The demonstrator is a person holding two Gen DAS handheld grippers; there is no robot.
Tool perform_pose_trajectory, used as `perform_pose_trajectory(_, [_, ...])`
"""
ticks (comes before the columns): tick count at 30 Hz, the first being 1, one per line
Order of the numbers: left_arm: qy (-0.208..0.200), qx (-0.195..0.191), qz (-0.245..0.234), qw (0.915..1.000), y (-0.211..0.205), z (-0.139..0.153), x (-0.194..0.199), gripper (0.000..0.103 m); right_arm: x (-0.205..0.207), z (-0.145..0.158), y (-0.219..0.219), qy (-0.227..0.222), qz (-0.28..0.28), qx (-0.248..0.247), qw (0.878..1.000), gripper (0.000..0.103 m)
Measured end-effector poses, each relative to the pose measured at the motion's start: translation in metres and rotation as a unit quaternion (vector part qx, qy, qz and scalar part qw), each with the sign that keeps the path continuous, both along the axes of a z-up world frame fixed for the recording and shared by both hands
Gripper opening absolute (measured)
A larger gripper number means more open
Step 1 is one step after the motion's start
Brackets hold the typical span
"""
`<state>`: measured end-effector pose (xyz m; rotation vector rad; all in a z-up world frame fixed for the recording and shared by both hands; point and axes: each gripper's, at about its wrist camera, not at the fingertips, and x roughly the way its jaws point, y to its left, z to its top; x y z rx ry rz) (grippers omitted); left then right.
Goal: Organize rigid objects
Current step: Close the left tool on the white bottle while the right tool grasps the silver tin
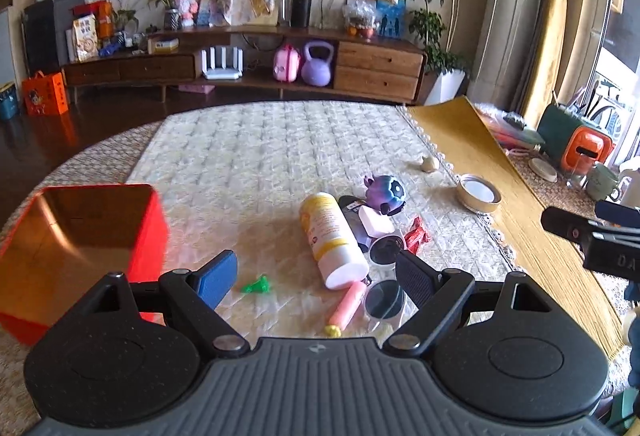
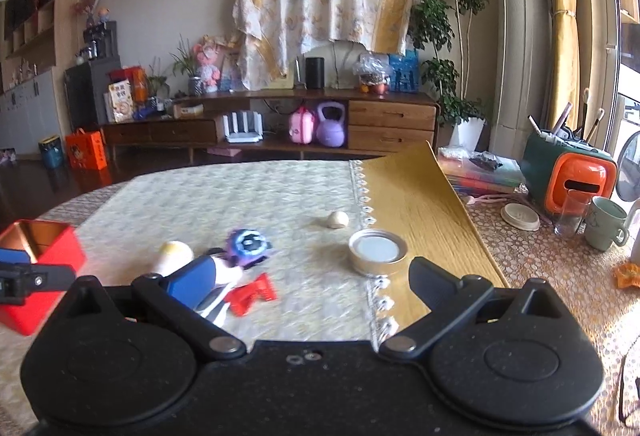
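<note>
Cream quilted cloth covers the table under my left gripper, whose fingers stand wide with nothing between them. On the left wrist view, an open red box sits at the table's left edge, and a small green piece lies just beside the blue finger pad. Toward the middle lie a white and yellow bottle, a pink tube near its base, a purple toy, a red wrapper and a round metal lid at the cloth's right edge. On the right wrist view, my right gripper is also spread wide and empty, above the red wrapper, with the lid just ahead and the box far left.
</note>
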<state>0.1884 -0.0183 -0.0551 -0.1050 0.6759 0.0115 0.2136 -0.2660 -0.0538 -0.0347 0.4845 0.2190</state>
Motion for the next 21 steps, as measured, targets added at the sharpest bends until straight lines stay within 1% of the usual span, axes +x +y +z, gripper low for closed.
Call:
perform_pose_trajectory(5, [0.025, 0.007, -0.010, 0.9996, -0.004, -0.018, 0.035, 0.087, 0.038, -0.015, -0.006, 0.018, -0.003, -0.014, 1.000, 0.102])
perform_pose_trajectory(9, [0.050, 0.014, -0.007, 0.9986, -0.006, -0.033, 0.061, 0.087, 0.069, -0.031, -0.013, 0.036, -0.009, -0.025, 0.999, 0.102])
perform_pose_trajectory(15, [0.078, 0.010, 0.001, 0.9969, -0.006, -0.049, 0.096, 0.087, 0.115, -0.054, -0.020, 0.063, -0.023, -0.036, 0.997, 0.102])
perform_pose_trajectory(21, [0.108, -0.005, 0.008, 0.9941, -0.002, -0.064, 0.124, 0.087, 0.141, -0.070, -0.021, 0.078, -0.026, -0.041, 0.996, 0.101])
